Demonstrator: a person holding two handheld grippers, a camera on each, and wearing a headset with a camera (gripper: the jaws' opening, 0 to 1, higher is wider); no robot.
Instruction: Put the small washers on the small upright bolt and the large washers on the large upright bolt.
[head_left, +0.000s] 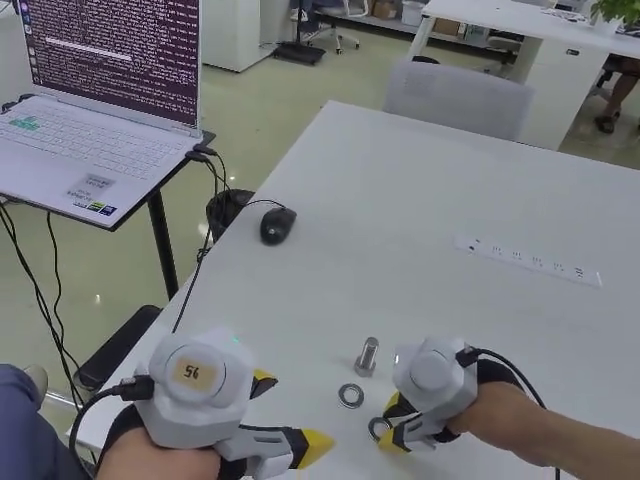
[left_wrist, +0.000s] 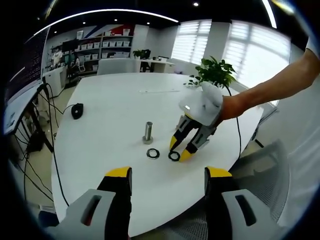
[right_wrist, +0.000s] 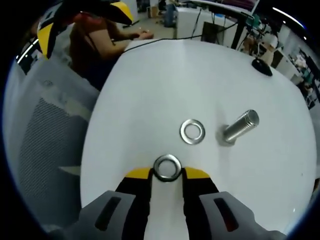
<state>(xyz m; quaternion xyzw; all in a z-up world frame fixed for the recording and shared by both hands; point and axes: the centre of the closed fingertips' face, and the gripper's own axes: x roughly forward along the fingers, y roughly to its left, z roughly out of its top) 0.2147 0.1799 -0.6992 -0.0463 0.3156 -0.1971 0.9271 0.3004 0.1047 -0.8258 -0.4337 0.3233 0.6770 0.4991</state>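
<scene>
One steel bolt (head_left: 367, 356) stands upright on the white table (head_left: 400, 200). A flat washer (head_left: 350, 395) lies just in front of it. A second washer (head_left: 378, 428) sits at table level between the yellow tips of my right gripper (head_left: 391, 423). In the right gripper view the jaws have closed in on this washer (right_wrist: 167, 166), with the other washer (right_wrist: 192, 131) and the bolt (right_wrist: 241, 126) beyond. My left gripper (head_left: 290, 412) hovers open and holds nothing near the table's near left edge. The left gripper view looks past the left gripper (left_wrist: 168, 175) at the bolt (left_wrist: 148, 132).
A black mouse (head_left: 277, 224) with its cable lies toward the table's left edge. A white power strip (head_left: 530, 262) sits at the right. A laptop (head_left: 90, 100) stands on a side stand to the left, and a grey chair (head_left: 455, 98) is behind the table.
</scene>
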